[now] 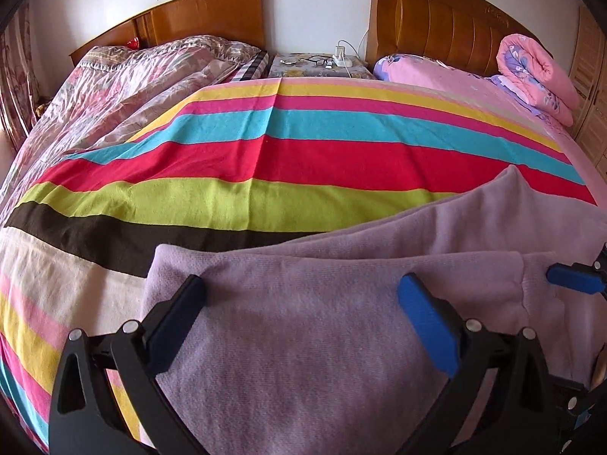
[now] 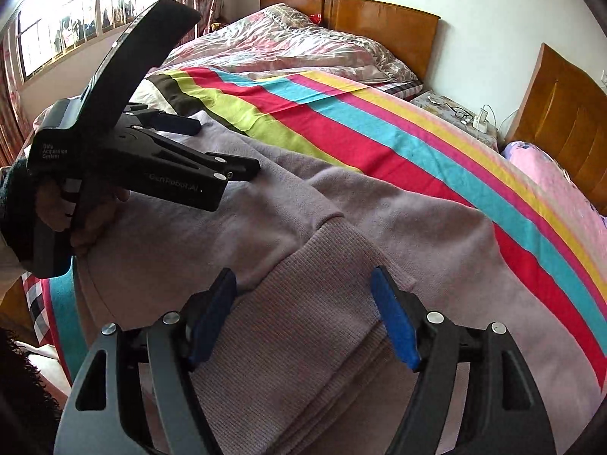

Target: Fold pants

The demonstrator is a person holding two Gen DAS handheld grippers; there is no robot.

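Note:
Lilac knit pants (image 1: 303, 322) lie folded over on a striped bedspread (image 1: 265, 159). My left gripper (image 1: 303, 295) is open, its jaws wide apart just above the pants. In the right wrist view the pants (image 2: 341, 227) show their ribbed waistband (image 2: 303, 322) between the open jaws of my right gripper (image 2: 303, 284). The left gripper (image 2: 224, 148) shows there at the left, held by a hand, its fingers over the pants' far edge. A blue fingertip (image 1: 573, 278) of the right gripper shows at the right edge of the left wrist view.
A bedside table (image 1: 315, 66) with glasses and a charger stands between two wooden headboards. A rumpled floral quilt (image 1: 132, 79) lies at the left, a rolled pink quilt (image 1: 531, 72) at the right. A window (image 2: 76, 11) is at the left.

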